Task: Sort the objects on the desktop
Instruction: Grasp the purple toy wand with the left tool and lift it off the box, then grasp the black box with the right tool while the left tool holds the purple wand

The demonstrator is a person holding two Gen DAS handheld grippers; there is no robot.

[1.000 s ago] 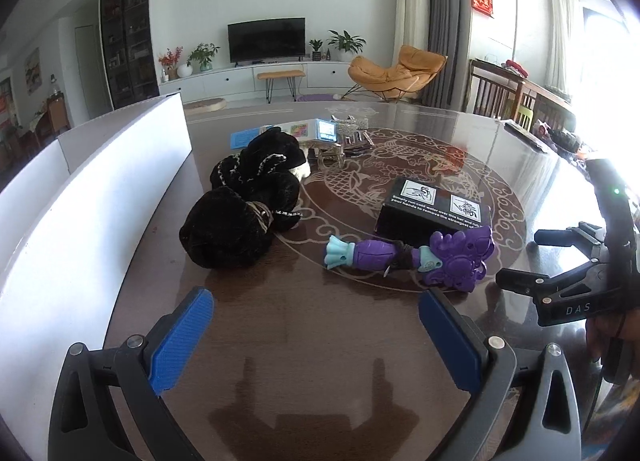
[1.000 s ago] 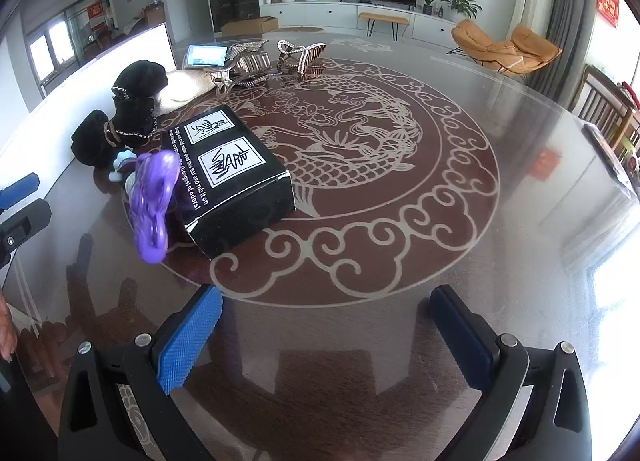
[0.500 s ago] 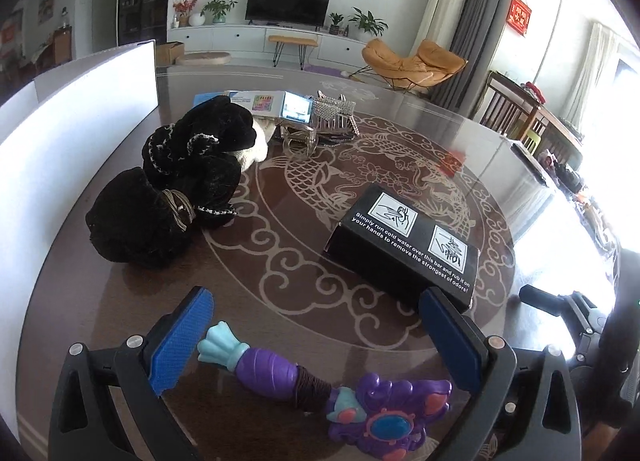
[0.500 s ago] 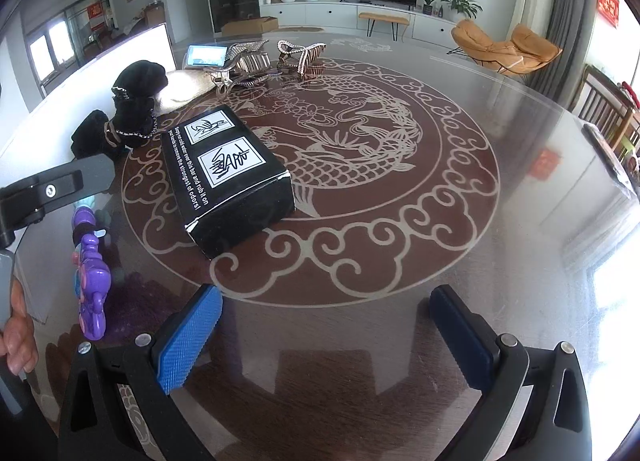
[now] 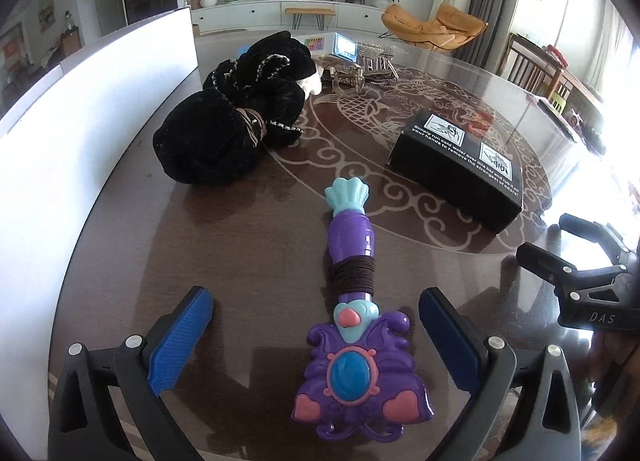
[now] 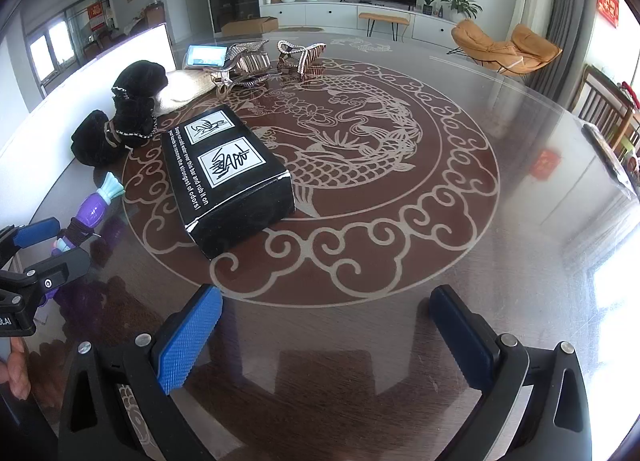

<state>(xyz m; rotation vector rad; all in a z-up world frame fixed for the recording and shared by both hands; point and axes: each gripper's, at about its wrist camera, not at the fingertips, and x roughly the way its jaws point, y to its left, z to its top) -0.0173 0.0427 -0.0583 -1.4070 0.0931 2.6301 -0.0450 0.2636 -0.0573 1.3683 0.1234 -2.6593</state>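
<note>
Sunlight is glaring across the glossy dark counter [image 6: 520,197], whose centre is carrying a pale fish-and-cloud pattern. Taking the black box [image 6: 230,177] as the landmark: it is lying flat on the left part of that pattern, its printed top facing up.

Just to the left of the box, nearer the counter's edge, the purple toy wand [image 5: 352,297] is lying flat, its teal shell-shaped tip pointing away from the left wrist camera and its ornate head with the blue gem nearest it. A dark cord is wrapped around its handle. The left gripper [image 5: 316,325] is sitting wide open, one blue pad on either side of the wand's head and neither touching it; whether the gripper is resting on the counter or hovering just above is hard to judge from this angle.

Behind the box and to its left, the black velvet pouches [image 5: 236,113] are lying heaped together near a white panel [image 5: 80,109]. Farther behind the box, a small lit screen [image 6: 206,55] and some glittery sandals [image 6: 276,59] are sitting at the counter's far side.

In front of the box, the right gripper [image 6: 326,325] is hanging released over bare counter, well apart from the box, gripping nothing.
</note>
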